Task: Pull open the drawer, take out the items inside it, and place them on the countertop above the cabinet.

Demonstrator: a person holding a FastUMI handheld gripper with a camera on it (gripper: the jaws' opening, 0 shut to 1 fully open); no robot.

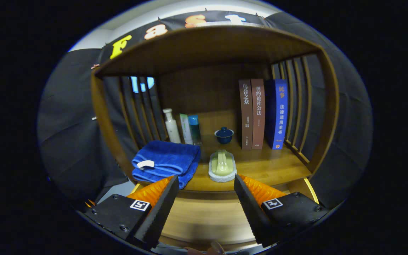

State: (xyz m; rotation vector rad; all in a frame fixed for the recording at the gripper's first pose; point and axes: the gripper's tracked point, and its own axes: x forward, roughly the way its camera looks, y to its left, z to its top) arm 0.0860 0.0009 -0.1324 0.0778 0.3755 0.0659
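Observation:
My gripper (pixel 207 182) stands open with nothing between its fingers, hovering in front of the wooden cabinet. Just beyond the fingertips a green scrub brush with a white base (pixel 222 165) lies on the countertop (pixel 260 170). A folded blue towel (pixel 166 161) rests on the countertop beside it, just ahead of the left finger. Below the countertop edge, between the fingers, the open drawer's wooden inside (pixel 207 216) shows. I cannot see any item in the part of it that shows.
At the back of the countertop stand a white bottle (pixel 171 125), two tubes (pixel 191 128), a small blue lidded cup (pixel 224 135) and three upright books (pixel 263 113). Slatted wooden side walls (pixel 296 106) and a wooden top (pixel 204 46) enclose the shelf space.

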